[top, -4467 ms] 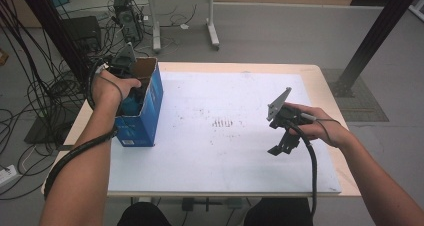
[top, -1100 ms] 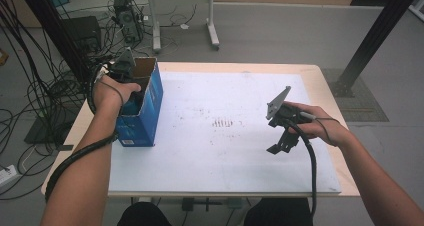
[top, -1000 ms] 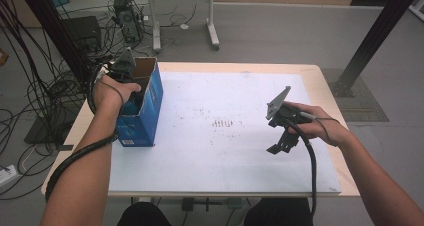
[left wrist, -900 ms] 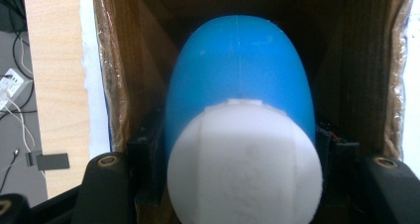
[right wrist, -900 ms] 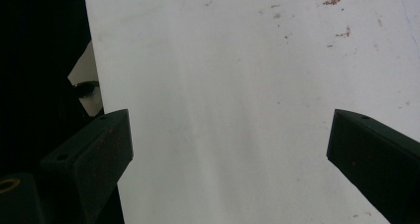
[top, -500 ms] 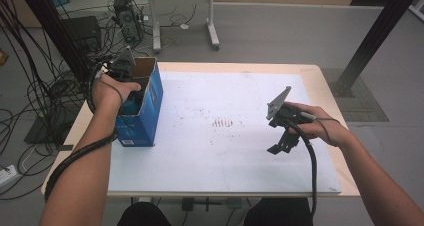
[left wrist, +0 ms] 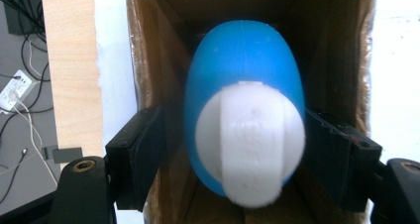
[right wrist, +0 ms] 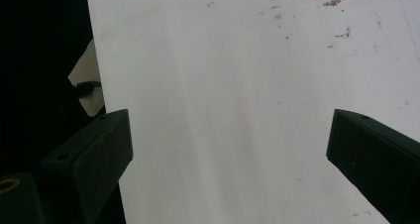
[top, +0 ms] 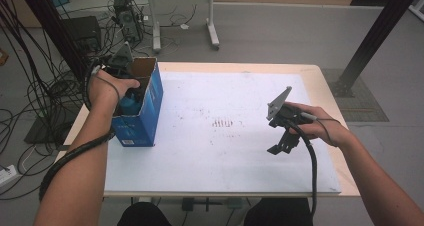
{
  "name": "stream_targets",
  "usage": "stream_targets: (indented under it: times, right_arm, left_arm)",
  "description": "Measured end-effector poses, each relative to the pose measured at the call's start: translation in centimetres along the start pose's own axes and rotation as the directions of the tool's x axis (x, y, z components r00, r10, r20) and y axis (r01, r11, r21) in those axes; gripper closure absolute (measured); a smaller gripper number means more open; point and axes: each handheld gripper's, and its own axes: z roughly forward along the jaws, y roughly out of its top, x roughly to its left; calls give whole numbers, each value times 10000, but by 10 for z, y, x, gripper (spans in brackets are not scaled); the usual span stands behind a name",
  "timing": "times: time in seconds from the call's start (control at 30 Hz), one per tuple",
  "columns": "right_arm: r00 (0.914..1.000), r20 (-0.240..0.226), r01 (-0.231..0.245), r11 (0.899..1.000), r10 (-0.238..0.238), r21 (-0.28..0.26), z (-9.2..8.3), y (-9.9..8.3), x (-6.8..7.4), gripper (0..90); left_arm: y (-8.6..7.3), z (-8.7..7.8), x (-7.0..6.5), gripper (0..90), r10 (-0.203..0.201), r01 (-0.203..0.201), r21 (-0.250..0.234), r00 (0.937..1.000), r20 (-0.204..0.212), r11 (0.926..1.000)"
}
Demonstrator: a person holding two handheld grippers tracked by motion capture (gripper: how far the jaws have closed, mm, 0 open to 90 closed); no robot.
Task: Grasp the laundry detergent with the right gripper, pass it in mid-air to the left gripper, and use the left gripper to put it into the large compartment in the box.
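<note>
We see our left gripper [left wrist: 242, 159] spread wide around the smooth, likely slippery blue bottle [left wrist: 245, 85] inside the box [top: 145, 113] at the desk's left edge, so we should squeeze its sides gently.

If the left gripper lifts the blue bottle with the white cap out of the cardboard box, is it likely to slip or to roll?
The blue bottle looks smooth, rounded and glossy, so it may slip between the flat pads of the left gripper. Its curved body suggests it would probably roll if laid on the table. The narrow box may rub it on the way out.
</note>
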Motion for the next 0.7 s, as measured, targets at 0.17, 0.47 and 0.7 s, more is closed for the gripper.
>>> stream_targets:
  times: [0.17,0.47,0.7]
  right_arm:
    - [10000,-15,43,10000,-43,10,0,0,1,34]
    - [10000,3,41,10000,-41,6,0,1,0,34]
    - [10000,-15,42,10000,-42,77,1,2,0,34]
  left_arm:
    - [-1,-10,2,270,21,-20,-127,10000,80,9999]
    - [-1,-32,-1,239,357,-347,-448,9991,218,9984]
    - [-2,-50,-7,212,632,-613,-743,9977,243,9953]
